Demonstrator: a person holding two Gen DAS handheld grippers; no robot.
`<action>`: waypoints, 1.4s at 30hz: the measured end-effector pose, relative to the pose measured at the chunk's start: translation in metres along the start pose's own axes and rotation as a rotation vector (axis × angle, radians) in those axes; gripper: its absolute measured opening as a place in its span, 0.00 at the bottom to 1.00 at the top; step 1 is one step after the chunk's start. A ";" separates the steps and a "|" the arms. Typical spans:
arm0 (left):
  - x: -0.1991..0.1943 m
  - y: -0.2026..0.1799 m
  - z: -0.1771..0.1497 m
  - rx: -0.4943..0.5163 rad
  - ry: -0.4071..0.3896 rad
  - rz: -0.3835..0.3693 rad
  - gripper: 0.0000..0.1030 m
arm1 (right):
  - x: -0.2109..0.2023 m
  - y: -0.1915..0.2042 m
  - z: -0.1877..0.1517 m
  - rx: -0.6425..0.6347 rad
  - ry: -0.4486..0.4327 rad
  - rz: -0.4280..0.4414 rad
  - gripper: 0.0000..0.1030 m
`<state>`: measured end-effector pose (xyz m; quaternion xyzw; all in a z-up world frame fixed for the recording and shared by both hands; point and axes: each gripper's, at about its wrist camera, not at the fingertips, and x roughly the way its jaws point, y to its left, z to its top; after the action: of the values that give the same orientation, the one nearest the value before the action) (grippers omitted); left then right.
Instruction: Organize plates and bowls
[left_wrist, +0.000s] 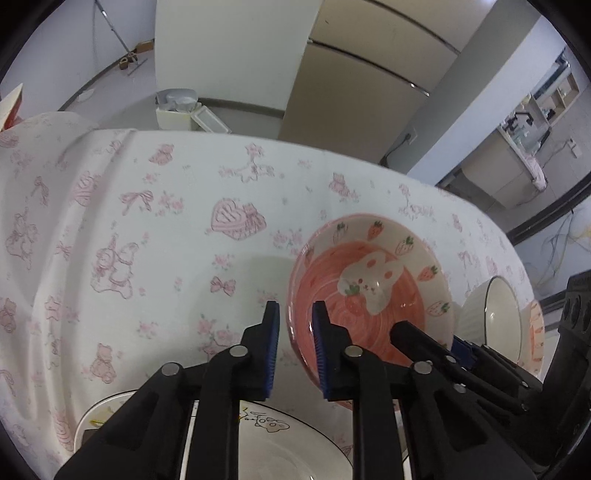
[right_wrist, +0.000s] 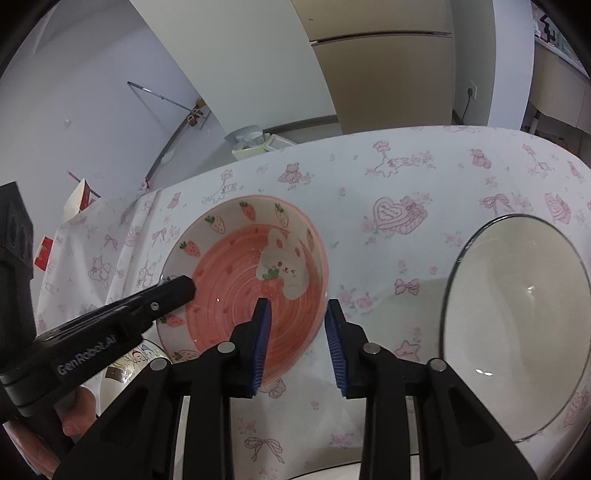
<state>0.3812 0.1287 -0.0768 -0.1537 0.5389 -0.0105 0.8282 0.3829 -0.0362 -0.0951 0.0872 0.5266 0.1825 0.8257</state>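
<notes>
Pink bowl (left_wrist: 391, 314) | left claw (left_wrist: 295, 314) pinches one rim | right claw (right_wrist: 297, 306) narrow astride opposite rim, grip unclear

One brand name can be read

"GenRobot.AI" stands in pale letters along the black side of the left gripper (right_wrist: 186, 291), seen from the right wrist camera; nothing else is legible.

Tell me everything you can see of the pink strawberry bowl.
The pink strawberry bowl looks like glossy ceramic, with a pink spiral-brushed inside, a white rabbit and strawberries round a pale rim. It sits mouth up on the floral tablecloth, beside the white bowl. The left gripper straddles one rim and the right gripper the opposite. Pad contact is unclear.
</notes>
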 end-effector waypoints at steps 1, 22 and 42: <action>0.003 -0.002 -0.001 0.006 0.005 0.003 0.17 | 0.003 0.000 -0.001 0.000 0.006 -0.005 0.26; 0.029 -0.015 -0.005 0.050 0.026 0.041 0.14 | 0.021 -0.001 -0.008 0.044 0.008 0.003 0.24; -0.040 -0.031 -0.007 0.114 -0.138 0.005 0.10 | -0.034 -0.002 -0.001 0.048 -0.102 0.037 0.16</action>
<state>0.3627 0.1045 -0.0355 -0.1052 0.4794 -0.0287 0.8708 0.3692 -0.0511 -0.0676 0.1259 0.4864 0.1806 0.8455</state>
